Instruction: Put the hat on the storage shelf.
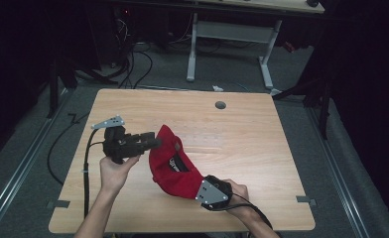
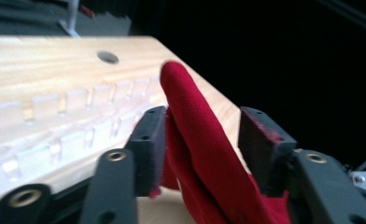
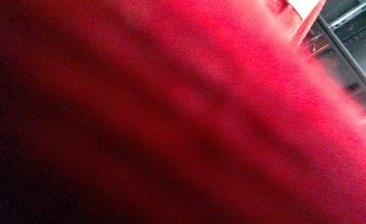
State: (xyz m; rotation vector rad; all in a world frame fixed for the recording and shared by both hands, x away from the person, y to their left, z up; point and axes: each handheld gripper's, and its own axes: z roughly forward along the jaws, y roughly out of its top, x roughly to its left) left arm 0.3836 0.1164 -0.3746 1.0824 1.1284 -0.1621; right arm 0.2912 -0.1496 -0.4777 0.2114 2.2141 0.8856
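A red cap (image 1: 170,163) stands tilted on its edge near the middle of the wooden table (image 1: 242,144). My left gripper (image 1: 155,141) reaches in from the left at the cap's upper rim. In the left gripper view the red cap (image 2: 195,135) lies between the jaws of the left gripper (image 2: 203,121), which stands open: one pad brushes the fabric, the other is apart from it. My right gripper (image 1: 205,191) sits at the cap's lower right edge, shut on it. Blurred red fabric of the cap (image 3: 172,116) lies right against the right gripper's camera and hides its jaws.
A round hole (image 1: 220,105) sits in the table's far side. Beyond the table stands a desk frame with white legs (image 1: 229,44), and cables (image 1: 133,64) lie on the floor at the back left. A cable (image 1: 87,163) trails from the left gripper.
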